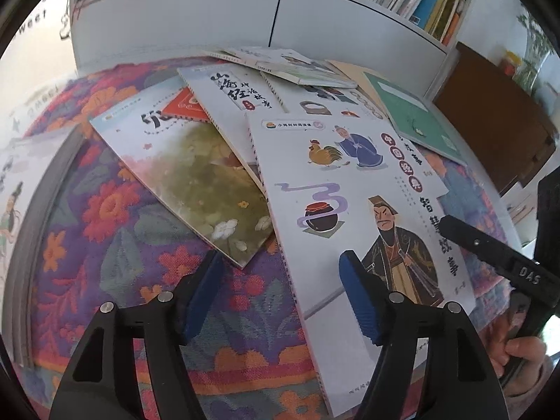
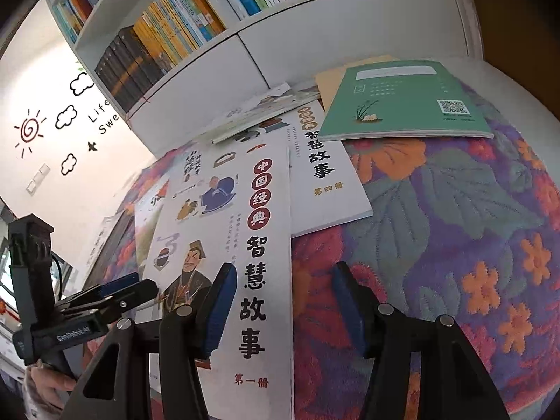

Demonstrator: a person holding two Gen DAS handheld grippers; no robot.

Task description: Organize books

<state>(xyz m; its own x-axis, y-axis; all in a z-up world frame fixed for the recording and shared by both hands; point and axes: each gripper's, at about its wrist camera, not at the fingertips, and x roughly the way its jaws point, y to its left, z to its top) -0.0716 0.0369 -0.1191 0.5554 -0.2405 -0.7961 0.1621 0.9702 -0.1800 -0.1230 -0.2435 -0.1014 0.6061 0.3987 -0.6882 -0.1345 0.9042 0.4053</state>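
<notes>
Hovering over scattered books on floral cloth [image 1: 105,231], both grippers empty. Left gripper [image 1: 281,301] about half open, nothing between blue pads [image 1: 357,301]; right pad over lower corner of white story book [image 1: 336,210], left pad over bare cloth, contact with cover not clear. Right gripper [image 2: 280,308] also about half open, holding nothing; left pad [image 2: 218,311] over the same white story book [image 2: 266,231] near its right edge, other pad over cloth. Book cover up, rooster, robed figures and jar printed on it, lying on top of flower-cover book [image 1: 196,182] and a second white volume [image 2: 325,175]. Green notebook [image 2: 406,105] farther back on cloth, partly over tan sheet [image 2: 332,77]. More thin books [image 1: 280,63] heaped at far edge against white bookcase [image 1: 210,17], shelf above full of upright books [image 2: 182,17]. Hand [image 1: 518,357] on right gripper handle visible low right in left wrist view; other hand [image 2: 49,388] on left gripper handle low left in right wrist view. Wall decals [image 2: 31,129] of sun and clouds at left.
</notes>
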